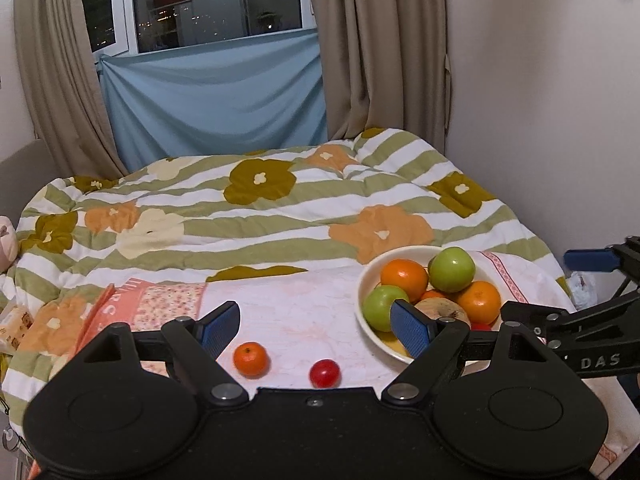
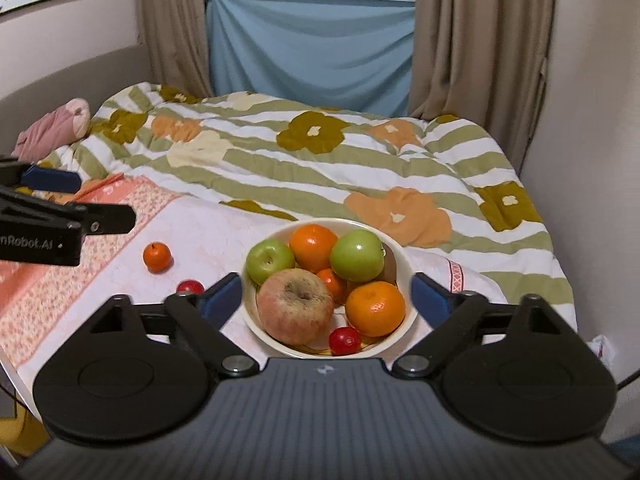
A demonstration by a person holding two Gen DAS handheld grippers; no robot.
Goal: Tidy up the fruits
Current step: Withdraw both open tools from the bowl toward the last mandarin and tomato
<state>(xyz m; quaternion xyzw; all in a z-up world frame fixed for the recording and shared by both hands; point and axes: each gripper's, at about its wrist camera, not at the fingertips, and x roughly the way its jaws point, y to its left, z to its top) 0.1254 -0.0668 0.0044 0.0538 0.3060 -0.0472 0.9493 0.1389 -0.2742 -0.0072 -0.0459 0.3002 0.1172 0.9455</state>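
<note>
Both hand-held grippers hang wide and empty: the right [image 2: 326, 298] above the bowl [image 2: 404, 268], the left [image 1: 316, 326] above a loose mandarin [image 1: 250, 359] and cherry [image 1: 324, 373] on the desk [image 1: 304, 308]. Next, I'd guess, the left drops over one.
</note>
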